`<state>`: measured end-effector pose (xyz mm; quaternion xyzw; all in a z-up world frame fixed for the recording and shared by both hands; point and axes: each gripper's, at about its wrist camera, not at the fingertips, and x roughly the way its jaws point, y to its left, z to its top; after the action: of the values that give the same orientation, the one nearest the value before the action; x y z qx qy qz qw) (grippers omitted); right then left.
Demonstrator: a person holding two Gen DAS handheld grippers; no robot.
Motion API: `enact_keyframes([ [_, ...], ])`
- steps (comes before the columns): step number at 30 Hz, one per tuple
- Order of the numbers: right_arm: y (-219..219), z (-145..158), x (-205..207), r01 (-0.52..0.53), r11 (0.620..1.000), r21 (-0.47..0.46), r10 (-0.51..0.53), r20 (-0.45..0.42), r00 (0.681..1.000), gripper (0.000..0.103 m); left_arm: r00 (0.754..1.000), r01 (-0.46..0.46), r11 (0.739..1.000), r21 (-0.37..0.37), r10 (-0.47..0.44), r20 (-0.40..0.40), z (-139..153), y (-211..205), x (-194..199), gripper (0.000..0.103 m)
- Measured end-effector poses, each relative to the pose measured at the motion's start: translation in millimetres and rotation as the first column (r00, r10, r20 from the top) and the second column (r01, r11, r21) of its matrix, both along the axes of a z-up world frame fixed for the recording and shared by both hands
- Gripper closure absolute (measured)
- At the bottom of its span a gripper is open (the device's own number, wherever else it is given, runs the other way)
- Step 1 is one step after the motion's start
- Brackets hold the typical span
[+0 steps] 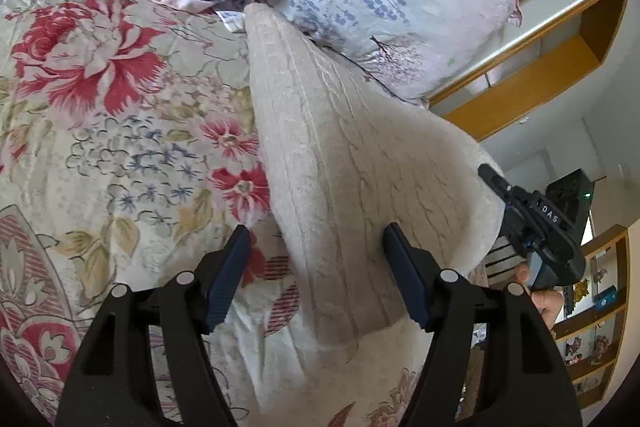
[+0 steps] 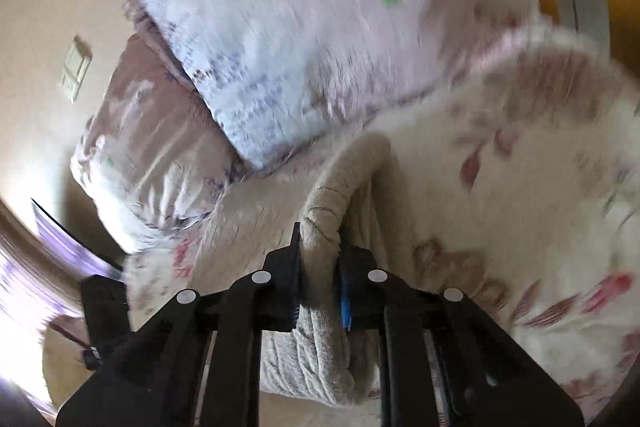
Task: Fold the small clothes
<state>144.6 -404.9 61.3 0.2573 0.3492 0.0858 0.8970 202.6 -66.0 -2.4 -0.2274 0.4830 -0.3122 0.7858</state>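
Right gripper (image 2: 320, 267) clamps a bunched fold of the cream knit garment (image 1: 340, 155), lifting that edge off the floral bedspread (image 1: 120, 107). Left gripper (image 1: 316, 267) hangs released, its fingers straddling the cloth's near end without pinching.

Soft daylight is filling both fisheye views, and the round black lens border is cutting off all 4 corners. The left wrist view is staying sharp; straight shelf (image 1: 560, 39) edges are bowing at the right. The right wrist view is smearing with motion blur across the pillows (image 2: 280, 39), and glare is washing out the near left edge.
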Motion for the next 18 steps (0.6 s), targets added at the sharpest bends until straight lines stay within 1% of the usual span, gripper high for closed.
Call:
enact_keyframes([
  [1, 2, 1, 2, 0.026, 0.997, -0.070, -0.027, -0.016, 1.000, 0.090, 1.000, 0.006, 1.000, -0.001, -0.006, 0.001, 0, -1, -1, 0.035],
  [2, 2, -3, 6, 0.042, 0.992, -0.118, -0.046, -0.037, 0.998, 0.090, 1.000, 0.010, 1.000, -0.002, -0.010, 0.001, 0, -2, 0, 0.035],
  [3, 0, -8, 9, 0.050, 0.988, -0.144, -0.059, -0.058, 0.997, 0.090, 1.000, 0.016, 1.000, -0.003, -0.016, 0.001, 0, -3, 0, 0.035],
  [4, -3, -18, 15, 0.058, 0.987, -0.150, -0.072, -0.090, 0.993, 0.090, 1.000, 0.022, 1.000, -0.003, -0.022, 0.002, 0, -5, -1, 0.035],
  [6, -4, -30, 23, 0.066, 0.987, -0.148, -0.083, -0.117, 0.990, 0.090, 1.000, 0.028, 1.000, 0.000, -0.028, 0.005, 0, -6, -1, 0.035],
  [8, -4, -48, 32, 0.040, 0.989, -0.142, -0.067, -0.187, 0.980, 0.089, 1.000, 0.029, 1.000, 0.006, -0.029, 0.004, 1, -6, -2, 0.035],
  [9, -5, -52, 32, 0.042, 0.992, -0.121, -0.066, -0.201, 0.977, 0.087, 1.000, 0.030, 1.000, 0.006, -0.030, 0.003, 1, -6, -2, 0.035],
  [10, -11, -51, 28, 0.056, 0.995, -0.085, -0.072, -0.194, 0.978, 0.081, 1.000, 0.032, 1.000, 0.002, -0.032, 0.002, 2, -4, -2, 0.035],
  [11, -15, -49, 25, 0.061, 0.997, -0.054, -0.070, -0.191, 0.979, 0.078, 1.000, 0.032, 1.000, 0.000, -0.032, 0.001, 2, -3, -2, 0.035],
  [12, -21, -47, 19, 0.065, 0.998, -0.009, -0.066, -0.187, 0.980, 0.067, 0.999, 0.033, 0.999, -0.002, -0.033, 0.002, 2, -2, -2, 0.035],
  [13, -26, -46, 12, 0.069, 0.997, 0.030, -0.062, -0.184, 0.981, 0.059, 0.999, 0.033, 0.999, -0.003, -0.033, 0.002, 2, -2, -3, 0.035],
  [15, -35, -46, -5, 0.067, 0.993, 0.097, -0.048, -0.184, 0.982, 0.059, 0.999, 0.032, 0.999, -0.004, -0.032, 0.000, 2, -1, -4, 0.035],
  [18, -34, -51, -32, 0.017, 0.983, 0.184, 0.018, -0.186, 0.982, 0.059, 0.999, 0.033, 0.999, -0.001, -0.033, -0.002, 2, 0, -6, 0.035],
])
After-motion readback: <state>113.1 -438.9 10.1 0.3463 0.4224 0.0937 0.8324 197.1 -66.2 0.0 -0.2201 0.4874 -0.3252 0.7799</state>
